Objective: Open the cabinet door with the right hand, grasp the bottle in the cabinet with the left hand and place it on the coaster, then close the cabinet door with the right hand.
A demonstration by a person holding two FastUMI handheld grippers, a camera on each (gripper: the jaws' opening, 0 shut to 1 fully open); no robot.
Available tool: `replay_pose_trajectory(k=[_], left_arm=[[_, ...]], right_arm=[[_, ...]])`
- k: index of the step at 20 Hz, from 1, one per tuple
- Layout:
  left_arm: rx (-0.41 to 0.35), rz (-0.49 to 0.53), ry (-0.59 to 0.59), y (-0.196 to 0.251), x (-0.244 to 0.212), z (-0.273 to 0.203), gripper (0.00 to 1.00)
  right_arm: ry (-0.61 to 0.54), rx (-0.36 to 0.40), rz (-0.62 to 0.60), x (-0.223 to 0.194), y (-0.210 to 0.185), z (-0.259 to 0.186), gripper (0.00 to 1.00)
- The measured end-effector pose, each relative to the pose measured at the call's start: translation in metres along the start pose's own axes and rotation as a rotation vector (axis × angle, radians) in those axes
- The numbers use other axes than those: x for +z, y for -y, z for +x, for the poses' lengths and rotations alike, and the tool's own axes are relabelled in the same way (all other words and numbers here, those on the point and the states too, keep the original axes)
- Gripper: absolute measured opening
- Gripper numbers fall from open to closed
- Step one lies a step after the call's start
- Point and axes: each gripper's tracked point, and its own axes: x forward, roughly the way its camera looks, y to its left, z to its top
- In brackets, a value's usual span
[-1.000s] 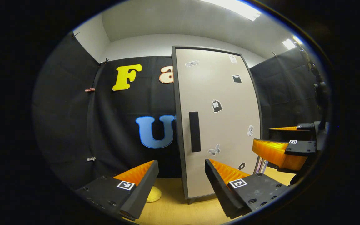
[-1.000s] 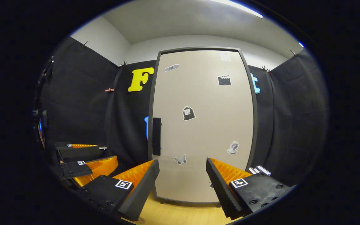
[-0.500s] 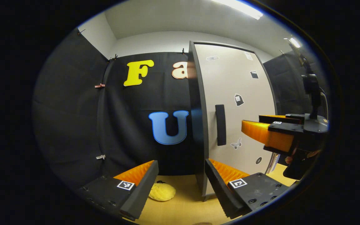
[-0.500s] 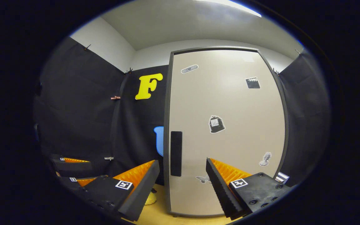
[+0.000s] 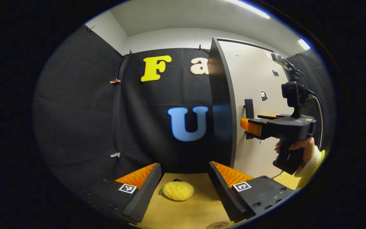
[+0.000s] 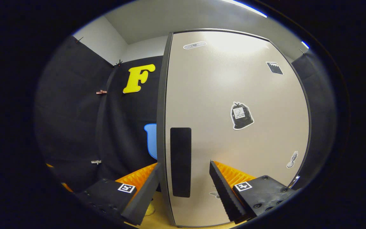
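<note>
The tall cabinet's beige door (image 6: 233,95) is shut and hides the inside. Its black vertical handle (image 6: 180,162) lies close ahead, lined up with the gap of my open right gripper (image 6: 185,165), which holds nothing. In the left gripper view the cabinet (image 5: 222,105) stands at the right, seen from its dark side. There a hand (image 5: 297,146) holds the right gripper (image 5: 246,124), whose tips are at the door handle (image 5: 249,108). My left gripper (image 5: 183,167) is open and empty above the wooden table. A round brown coaster (image 5: 217,225) peeks in at the bottom edge.
A yellow lemon-like object (image 5: 176,190) lies on the wooden table (image 5: 189,213) just ahead of the left gripper, left of the cabinet. Black cloth walls close the booth behind and on both sides. Stickers dot the cabinet door.
The right gripper has moved forward to the door handle, which now looks larger between its fingers. The left gripper has swung left, so the cabinet shifted to the right and the yellow object came into full sight.
</note>
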Motion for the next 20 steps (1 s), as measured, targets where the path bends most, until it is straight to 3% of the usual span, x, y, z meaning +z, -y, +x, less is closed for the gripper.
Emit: replay_pose_trajectory(k=[2, 3, 4, 6, 7, 8, 9, 10, 12, 13, 20], left_arm=[[0.03, 0.0, -0.003, -0.014, -0.001, -0.003, 0.94], [0.043, 0.008, -0.002, -0.02, -0.001, -0.006, 0.94], [0.057, 0.017, -0.002, -0.026, -0.001, -0.007, 0.94], [0.079, 0.026, -0.006, -0.034, -0.002, -0.011, 0.94], [0.088, 0.024, -0.008, -0.037, -0.003, -0.013, 0.94], [0.095, 0.022, -0.009, -0.04, -0.003, -0.016, 0.94], [0.1, 0.019, -0.008, -0.042, -0.002, -0.02, 0.94], [0.104, 0.015, -0.007, -0.044, -0.002, -0.023, 0.94], [0.109, 0.01, -0.009, -0.047, -0.002, -0.028, 0.94], [0.112, 0.012, -0.01, -0.049, -0.002, -0.03, 0.94], [0.088, 0.027, 0.009, -0.039, 0.009, -0.039, 0.94]], right_arm=[[-0.009, -0.032, -0.005, -0.003, 0.0, 0.005, 0.84], [-0.012, -0.029, -0.001, -0.005, -0.004, 0.009, 0.71], [-0.008, -0.031, -0.003, -0.003, -0.006, 0.008, 0.66], [-0.005, -0.059, -0.022, -0.005, -0.009, 0.011, 0.43], [-0.007, -0.086, -0.036, -0.003, -0.006, 0.005, 0.4], [-0.008, -0.092, -0.04, -0.005, -0.006, 0.009, 0.31], [-0.013, -0.096, -0.042, -0.005, -0.006, 0.009, 0.31], [-0.027, -0.088, -0.072, -0.006, -0.007, 0.009, 0.22], [-0.042, -0.081, -0.099, -0.007, -0.007, 0.01, 0.23], [-0.058, -0.077, -0.093, -0.006, -0.008, 0.008, 0.08], [-0.104, 0.037, -0.024, 0.001, -0.013, -0.039, 0.08]])
